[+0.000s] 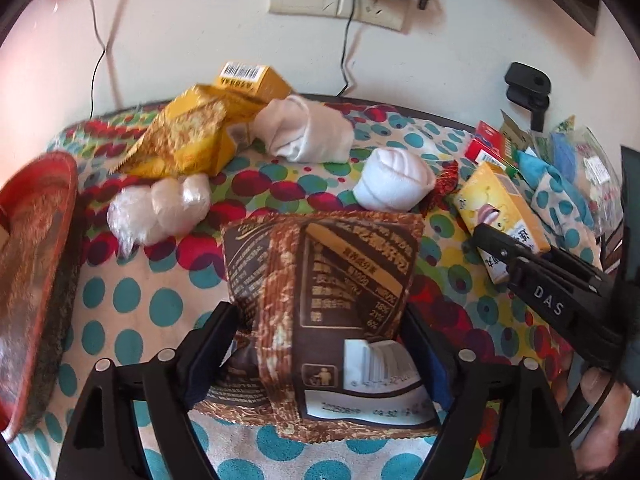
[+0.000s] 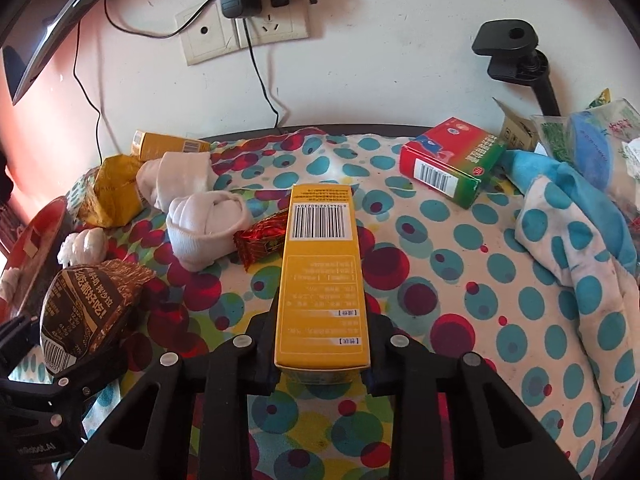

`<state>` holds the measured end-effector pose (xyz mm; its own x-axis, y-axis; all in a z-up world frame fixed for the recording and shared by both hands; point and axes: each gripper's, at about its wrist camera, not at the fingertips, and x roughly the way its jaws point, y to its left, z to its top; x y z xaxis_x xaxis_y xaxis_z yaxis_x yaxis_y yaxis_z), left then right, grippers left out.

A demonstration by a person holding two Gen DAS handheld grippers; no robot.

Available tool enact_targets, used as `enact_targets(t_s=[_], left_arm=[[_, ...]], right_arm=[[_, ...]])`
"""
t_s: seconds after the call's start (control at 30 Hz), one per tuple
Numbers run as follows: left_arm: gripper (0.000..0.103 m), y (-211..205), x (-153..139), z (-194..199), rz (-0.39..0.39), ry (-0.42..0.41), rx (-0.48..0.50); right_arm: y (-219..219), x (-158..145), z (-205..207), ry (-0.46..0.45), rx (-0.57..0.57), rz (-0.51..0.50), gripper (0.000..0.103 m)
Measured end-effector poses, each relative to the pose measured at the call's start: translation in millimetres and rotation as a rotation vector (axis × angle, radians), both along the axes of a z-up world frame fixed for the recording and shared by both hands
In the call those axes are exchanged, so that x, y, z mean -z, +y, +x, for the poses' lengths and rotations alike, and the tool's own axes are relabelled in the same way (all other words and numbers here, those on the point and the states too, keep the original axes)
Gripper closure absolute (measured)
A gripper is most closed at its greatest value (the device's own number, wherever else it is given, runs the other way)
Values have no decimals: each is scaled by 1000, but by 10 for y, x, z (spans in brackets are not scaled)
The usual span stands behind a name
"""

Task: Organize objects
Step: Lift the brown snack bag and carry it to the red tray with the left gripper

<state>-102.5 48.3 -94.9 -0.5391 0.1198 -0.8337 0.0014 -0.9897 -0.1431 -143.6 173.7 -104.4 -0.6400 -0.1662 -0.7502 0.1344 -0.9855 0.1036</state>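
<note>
A brown snack packet [image 1: 320,280] lies flat on the dotted tablecloth [image 1: 132,312]. My left gripper [image 1: 318,314] stands wide open around it, one finger on each side, and the pads do not press it. In the right wrist view the same packet [image 2: 88,308] sits at the lower left. My right gripper [image 2: 322,320] is shut on a long yellow box [image 2: 320,264] with a barcode on top, gripped near its close end and pointing away over the cloth. The left wrist view shows that yellow box [image 1: 500,216] at the right.
Two rolled white socks [image 2: 204,228] [image 2: 176,180], yellow packets [image 1: 192,136], a small yellow box [image 1: 252,76] and a plastic-wrapped bundle [image 1: 160,208] crowd the far left. A red tray [image 1: 36,240] stands at the left edge. A red-green box [image 2: 452,160], bunched cloth [image 2: 560,220] and bags [image 2: 592,140] fill the right.
</note>
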Motion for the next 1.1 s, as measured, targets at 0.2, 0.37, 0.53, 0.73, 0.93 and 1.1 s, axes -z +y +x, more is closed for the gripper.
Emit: enact_targets(t_s=[0.2, 0.37, 0.53, 0.73, 0.93, 1.1], left_arm=[[10, 133, 180, 37, -104, 21, 62], [13, 114, 214, 11, -97, -6, 36], [20, 45, 163, 8, -72, 4, 3], [21, 52, 67, 37, -75, 25, -3], [21, 37, -90, 155, -96, 72, 13], [21, -97, -209, 257, -112, 97, -12]], right_arm=[[-13, 5, -21, -20, 5, 11, 74], [-1, -10, -27, -18, 4, 10, 74], [-5, -43, -8, -3, 8, 11, 74], [10, -65, 22, 17, 9, -5, 75], [40, -44, 1, 1, 26, -19, 74], [55, -23, -7, -4, 42, -23, 75]])
